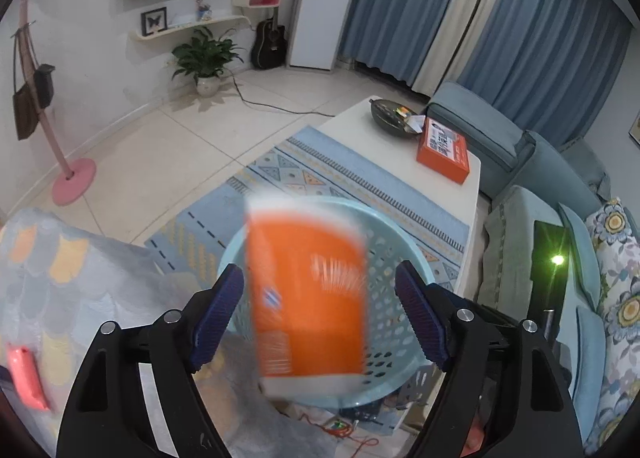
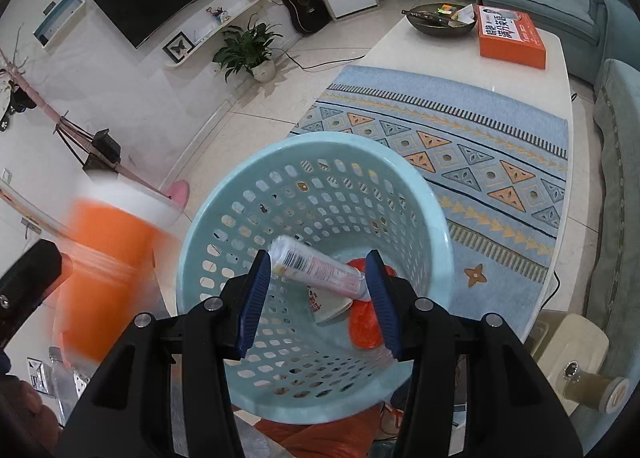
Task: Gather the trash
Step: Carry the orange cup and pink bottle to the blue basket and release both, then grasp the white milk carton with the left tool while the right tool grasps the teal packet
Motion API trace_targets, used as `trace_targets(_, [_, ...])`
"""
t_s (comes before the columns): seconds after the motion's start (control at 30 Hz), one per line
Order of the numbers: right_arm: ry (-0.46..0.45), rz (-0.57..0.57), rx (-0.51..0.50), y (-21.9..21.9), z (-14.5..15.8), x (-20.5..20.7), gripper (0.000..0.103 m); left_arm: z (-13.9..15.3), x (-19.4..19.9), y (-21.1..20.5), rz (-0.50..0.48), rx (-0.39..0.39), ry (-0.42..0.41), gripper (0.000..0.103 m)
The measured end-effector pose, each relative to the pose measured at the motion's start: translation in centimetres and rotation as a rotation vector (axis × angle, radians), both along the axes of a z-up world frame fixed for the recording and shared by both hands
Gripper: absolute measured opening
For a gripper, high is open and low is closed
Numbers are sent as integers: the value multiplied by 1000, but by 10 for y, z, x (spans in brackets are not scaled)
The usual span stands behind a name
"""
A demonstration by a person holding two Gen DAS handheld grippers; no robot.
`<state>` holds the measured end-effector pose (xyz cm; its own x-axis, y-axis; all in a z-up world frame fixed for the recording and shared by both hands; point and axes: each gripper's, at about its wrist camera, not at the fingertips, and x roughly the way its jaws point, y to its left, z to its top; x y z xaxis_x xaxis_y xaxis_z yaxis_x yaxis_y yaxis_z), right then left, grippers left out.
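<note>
A light blue perforated basket [image 2: 224,194] stands below both grippers; it also shows in the left wrist view [image 1: 400,258]. My left gripper [image 1: 320,318] is open. An orange and white carton [image 1: 308,298], motion-blurred, is between its fingers without touching the pads, over the basket. The carton shows blurred at the left of the right wrist view [image 2: 104,258], beside the basket rim. My right gripper [image 2: 318,298] is shut on a white tube-shaped wrapper [image 2: 316,268] above the basket's inside. An orange wrapper [image 2: 364,322] and a white piece [image 2: 328,306] lie on the basket floor.
A white coffee table [image 2: 560,58] carries a patterned blue cloth [image 2: 480,138], an orange box [image 2: 510,34] and a dark bowl [image 2: 436,20]. A blue sofa [image 1: 520,146] stands to the right. A patterned blanket [image 1: 60,278] lies at the left. A pink coat stand [image 1: 72,178] is on the floor.
</note>
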<state>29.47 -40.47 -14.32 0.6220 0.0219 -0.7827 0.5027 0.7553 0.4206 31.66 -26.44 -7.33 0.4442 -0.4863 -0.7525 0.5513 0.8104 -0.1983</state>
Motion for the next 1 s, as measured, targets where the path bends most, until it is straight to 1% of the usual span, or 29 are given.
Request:
trace_targets(0.2, [-10, 4, 8, 4, 5, -12, 46, 2, -8, 11, 13, -6, 3, 79])
trace_targets(0.43, [-43, 30, 8, 23, 27, -24, 46, 22, -20, 37, 47, -47, -11, 79])
trace_targets(0.53, [-65, 44, -5, 35, 41, -30, 46, 36, -33, 50, 61, -72, -34, 79])
trace_targets(0.7, [-108, 82, 7, 57, 65, -36, 46, 60, -58, 80, 91, -102, -71, 79])
trace_targets(0.83, [-154, 145, -19, 89, 91, -45, 46, 86, -80, 114, 125, -124, -108, 79])
trace_targets(0.93, [-185, 203, -22, 115, 106, -52, 46, 104, -102, 142, 202, -76, -155, 79])
trace_targets(1.0, [-201, 239, -30, 131, 115, -56, 46, 115, -118, 163, 235, -66, -186, 80])
